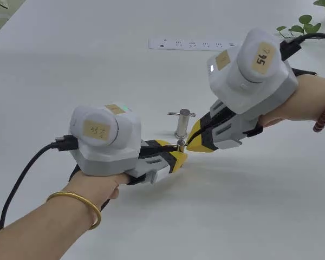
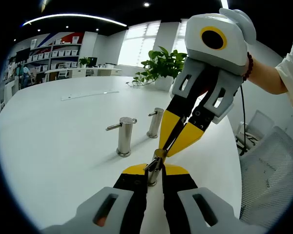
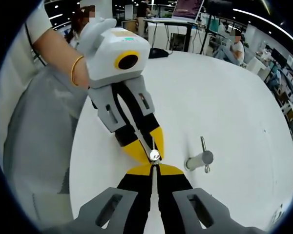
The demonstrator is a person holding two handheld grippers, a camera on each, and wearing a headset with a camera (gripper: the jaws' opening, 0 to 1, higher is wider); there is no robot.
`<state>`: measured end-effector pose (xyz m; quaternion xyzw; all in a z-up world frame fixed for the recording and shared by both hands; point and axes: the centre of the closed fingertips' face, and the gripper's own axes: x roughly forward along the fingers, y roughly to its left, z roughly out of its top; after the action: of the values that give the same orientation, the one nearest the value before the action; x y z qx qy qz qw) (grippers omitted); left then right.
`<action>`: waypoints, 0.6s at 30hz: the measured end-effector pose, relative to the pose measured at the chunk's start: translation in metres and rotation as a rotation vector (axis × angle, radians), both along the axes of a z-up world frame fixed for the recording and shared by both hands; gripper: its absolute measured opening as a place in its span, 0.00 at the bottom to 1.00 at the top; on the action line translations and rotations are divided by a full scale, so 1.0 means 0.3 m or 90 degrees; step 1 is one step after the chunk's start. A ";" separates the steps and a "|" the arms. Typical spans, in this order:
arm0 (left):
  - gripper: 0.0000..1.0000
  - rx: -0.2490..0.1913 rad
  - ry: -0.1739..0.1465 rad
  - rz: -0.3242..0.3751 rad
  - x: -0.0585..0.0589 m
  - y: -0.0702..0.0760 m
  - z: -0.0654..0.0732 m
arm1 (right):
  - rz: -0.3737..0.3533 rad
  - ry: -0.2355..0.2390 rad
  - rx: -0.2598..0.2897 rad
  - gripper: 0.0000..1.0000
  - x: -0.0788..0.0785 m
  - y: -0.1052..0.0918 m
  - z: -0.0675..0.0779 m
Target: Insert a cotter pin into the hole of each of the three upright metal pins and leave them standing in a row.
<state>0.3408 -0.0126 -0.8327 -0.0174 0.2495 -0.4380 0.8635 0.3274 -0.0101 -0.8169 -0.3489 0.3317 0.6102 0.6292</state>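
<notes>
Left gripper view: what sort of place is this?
Probably an open-plan office or lab: long white table, wall shelves of white boxes, leafy green plant by bright windows, grey mesh office chair.

The head view looks forward and down from above the white counter (image 1: 97,32). The left gripper view sits low and close over it, facing the right claw (image 2: 164,152). The right gripper view looks steeply down at the left claw (image 3: 154,150). All three share the short silver metal pin (image 1: 181,144) between the tips.
</notes>
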 end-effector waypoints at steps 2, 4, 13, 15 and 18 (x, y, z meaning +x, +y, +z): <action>0.09 0.001 0.000 -0.001 -0.001 -0.002 0.000 | -0.003 0.003 0.000 0.05 -0.001 -0.002 -0.001; 0.09 0.003 -0.002 -0.001 -0.001 -0.002 0.000 | -0.009 0.003 0.000 0.05 0.001 -0.004 -0.003; 0.10 0.008 -0.004 0.000 -0.002 0.003 0.003 | -0.025 0.008 0.004 0.09 0.002 -0.002 -0.006; 0.12 0.009 -0.007 0.002 0.000 0.005 0.006 | -0.027 0.011 0.007 0.10 -0.001 -0.002 -0.005; 0.13 0.008 -0.008 0.003 0.002 0.007 0.010 | -0.033 0.013 0.009 0.11 -0.003 -0.005 -0.004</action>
<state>0.3414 -0.0105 -0.8299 -0.0099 0.2464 -0.4346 0.8662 0.3264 -0.0116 -0.8181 -0.3298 0.3428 0.5994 0.6438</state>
